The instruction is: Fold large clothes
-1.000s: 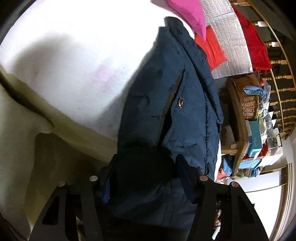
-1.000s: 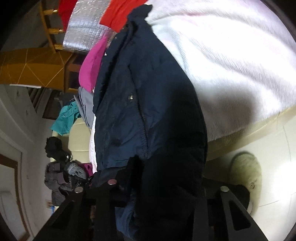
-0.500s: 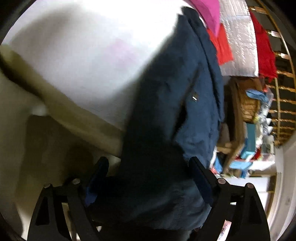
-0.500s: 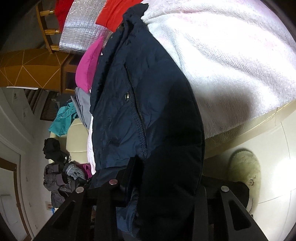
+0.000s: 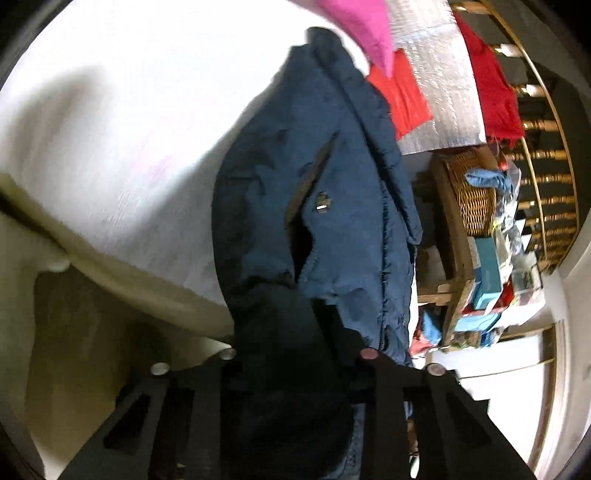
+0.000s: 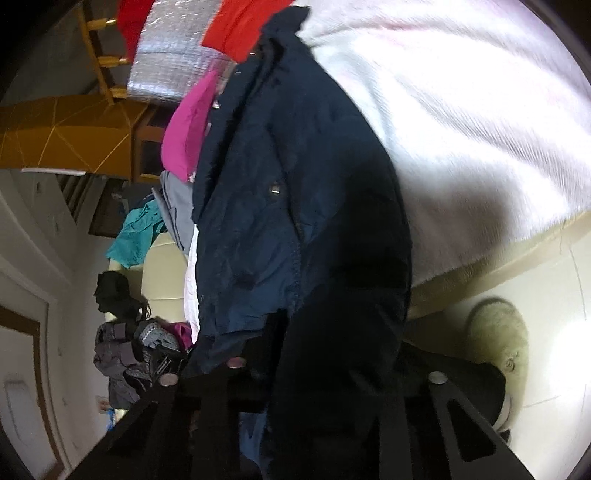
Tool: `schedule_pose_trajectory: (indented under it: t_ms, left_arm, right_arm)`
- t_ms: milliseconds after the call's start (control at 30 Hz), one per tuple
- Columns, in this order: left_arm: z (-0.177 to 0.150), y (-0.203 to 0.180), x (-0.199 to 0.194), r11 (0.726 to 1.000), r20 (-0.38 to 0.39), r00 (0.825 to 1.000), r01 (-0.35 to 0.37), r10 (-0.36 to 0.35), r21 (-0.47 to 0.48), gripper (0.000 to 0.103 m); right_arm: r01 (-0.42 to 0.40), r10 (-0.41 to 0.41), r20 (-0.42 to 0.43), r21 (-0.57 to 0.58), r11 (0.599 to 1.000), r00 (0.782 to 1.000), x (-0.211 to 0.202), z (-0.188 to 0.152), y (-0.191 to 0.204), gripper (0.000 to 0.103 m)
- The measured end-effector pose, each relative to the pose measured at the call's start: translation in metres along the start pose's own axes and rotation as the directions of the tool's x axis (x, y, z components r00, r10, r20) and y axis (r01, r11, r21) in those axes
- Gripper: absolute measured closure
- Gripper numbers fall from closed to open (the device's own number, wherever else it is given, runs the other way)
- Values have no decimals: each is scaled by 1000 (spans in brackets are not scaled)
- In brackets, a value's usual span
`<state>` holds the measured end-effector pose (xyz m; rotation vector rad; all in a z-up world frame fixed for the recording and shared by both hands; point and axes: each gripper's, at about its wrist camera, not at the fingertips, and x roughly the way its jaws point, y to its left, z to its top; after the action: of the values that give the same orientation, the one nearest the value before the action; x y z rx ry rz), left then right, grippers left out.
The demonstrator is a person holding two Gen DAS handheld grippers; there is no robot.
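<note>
A navy padded jacket (image 5: 314,206) lies lengthwise on a white fleece-covered bed (image 5: 129,122), its near end hanging over the bed's edge. My left gripper (image 5: 295,354) is shut on the jacket's near hem; dark fabric fills the gap between its fingers. In the right wrist view the same jacket (image 6: 295,192) runs up the middle of the bed (image 6: 461,122). My right gripper (image 6: 314,369) is shut on the jacket's near edge, and fabric drapes over and hides its fingertips.
A pink garment (image 5: 362,29) and red cloth (image 5: 402,96) lie beyond the jacket's collar. A wooden shelf with a wicker basket (image 5: 472,192) and boxes stands at the right. A pile of clothes (image 6: 125,350) and a slipper (image 6: 498,332) sit on the floor.
The left gripper has closed in on the jacket's hem and shifted, pulling the fabric; the right gripper has kept its hold with little movement.
</note>
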<state>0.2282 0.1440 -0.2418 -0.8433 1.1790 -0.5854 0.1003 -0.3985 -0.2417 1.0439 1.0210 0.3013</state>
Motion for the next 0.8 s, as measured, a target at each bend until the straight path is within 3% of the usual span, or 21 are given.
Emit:
schedule_pose_trajectory:
  t_ms: [300,800]
  left_arm:
    - [-2,-67,-41,977,88,996,-41,23,208,87]
    - [-24,-99,-115,954,141,989,-11,-33,300,88]
  right_arm:
    - [0,27,128,-203,979,991,-42,-6,64,88]
    - [-33,110,200,-352,936,974,-121,-28,102,88]
